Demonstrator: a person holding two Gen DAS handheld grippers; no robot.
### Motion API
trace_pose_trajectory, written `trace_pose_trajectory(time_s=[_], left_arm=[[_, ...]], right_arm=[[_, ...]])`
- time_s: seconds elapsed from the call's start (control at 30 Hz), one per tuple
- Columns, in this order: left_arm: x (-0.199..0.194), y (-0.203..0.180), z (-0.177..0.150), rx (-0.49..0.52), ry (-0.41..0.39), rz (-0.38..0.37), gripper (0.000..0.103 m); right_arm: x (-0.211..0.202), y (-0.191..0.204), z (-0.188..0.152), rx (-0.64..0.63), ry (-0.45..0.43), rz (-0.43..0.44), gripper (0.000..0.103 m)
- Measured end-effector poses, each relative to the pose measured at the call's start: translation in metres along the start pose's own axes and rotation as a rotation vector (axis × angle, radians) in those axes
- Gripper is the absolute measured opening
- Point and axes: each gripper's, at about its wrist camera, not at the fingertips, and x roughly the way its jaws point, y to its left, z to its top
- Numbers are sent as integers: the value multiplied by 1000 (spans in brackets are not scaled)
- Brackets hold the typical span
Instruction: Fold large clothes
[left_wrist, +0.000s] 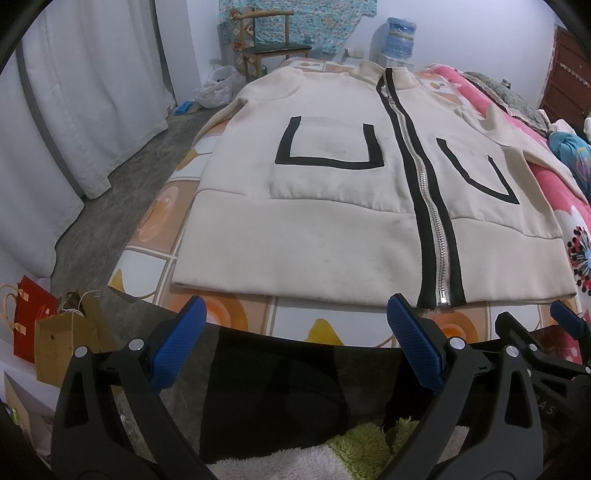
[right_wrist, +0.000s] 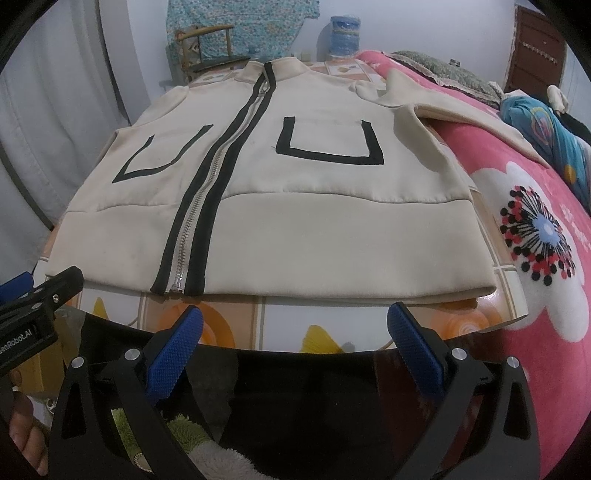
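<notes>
A cream zip-up jacket (left_wrist: 314, 221) lies flat and zipped on the bed (left_wrist: 258, 317), ready for folding. Left gripper (left_wrist: 295, 321) and right gripper (right_wrist: 295, 325) hover near its hem, fingers spread wide, empty.

Both wrist views: even, soft, cool indoor light; source not in frame. Cream jacket (left_wrist: 332, 206) evenly lit, low contrast, faint shading only under its hem. No hard shadows on the bed (left_wrist: 229, 314). Small specular glints on the zipper (right_wrist: 192, 218) teeth and on the metal pins of the left gripper (left_wrist: 295, 332). Strong fisheye bowing; black vignette at all corners. Centre sharp; edges softer, and the chair (right_wrist: 207, 48) appears slightly blurred.
</notes>
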Motion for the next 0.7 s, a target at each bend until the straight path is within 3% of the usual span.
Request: trace_pose_trajectory(time_s=[0.7], left_arm=[[4, 4, -3, -4, 5, 4, 95]], right_arm=[[1, 1, -2, 0, 0, -1, 97]])
